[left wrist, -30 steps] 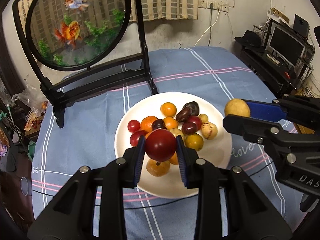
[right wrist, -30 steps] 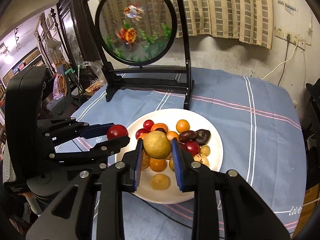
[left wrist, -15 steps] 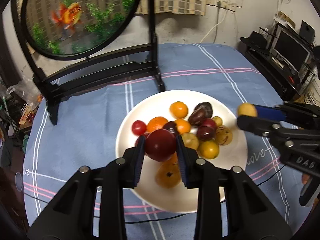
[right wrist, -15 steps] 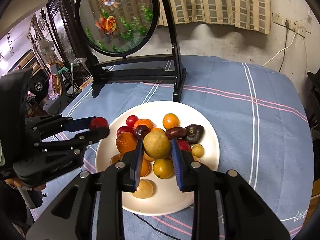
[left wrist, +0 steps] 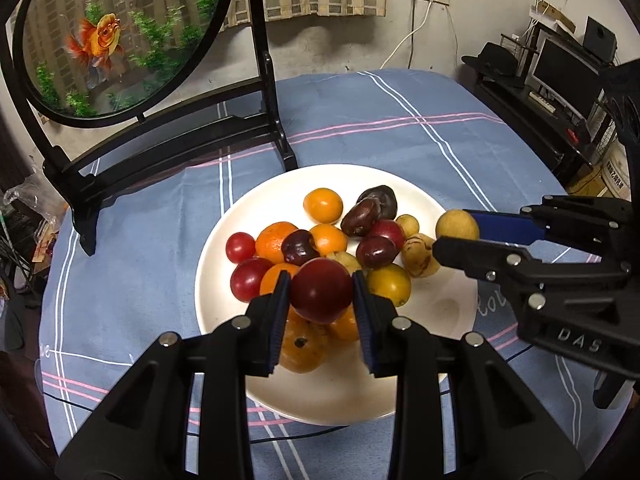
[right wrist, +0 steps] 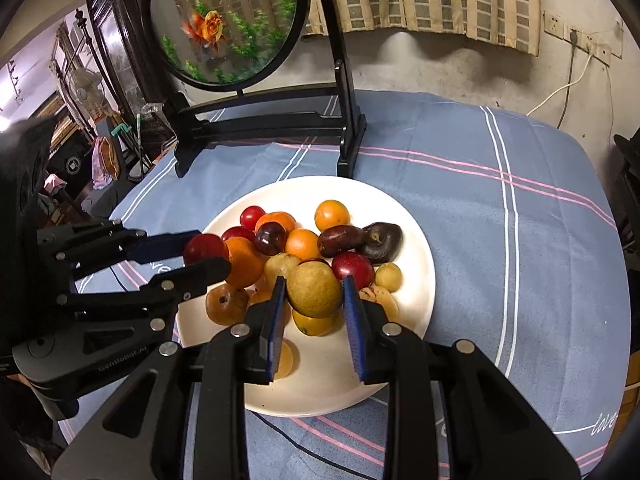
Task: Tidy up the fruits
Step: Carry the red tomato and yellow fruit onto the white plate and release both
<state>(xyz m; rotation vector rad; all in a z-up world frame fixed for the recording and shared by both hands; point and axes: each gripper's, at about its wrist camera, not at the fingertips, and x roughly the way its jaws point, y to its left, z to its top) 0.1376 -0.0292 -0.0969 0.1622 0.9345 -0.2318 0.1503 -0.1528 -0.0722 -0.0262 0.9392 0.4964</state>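
Over the round white plate [left wrist: 224, 312] of mixed fruit, both hand-held grippers are gripping fruit.
Left hand-held gripper [left wrist: 321, 294] is clamping a round dark-red plum [left wrist: 320, 289]; right hand-held gripper [right wrist: 314, 294] is clamping a round yellow-brown fruit [right wrist: 314, 288], both poised above the pile on the blue-clothed desk [right wrist: 520, 260].

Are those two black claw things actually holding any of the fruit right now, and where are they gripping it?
Yes. The left gripper pinches a dark red plum by its sides; the right gripper pinches a yellow-brown round fruit the same way, over the plate.
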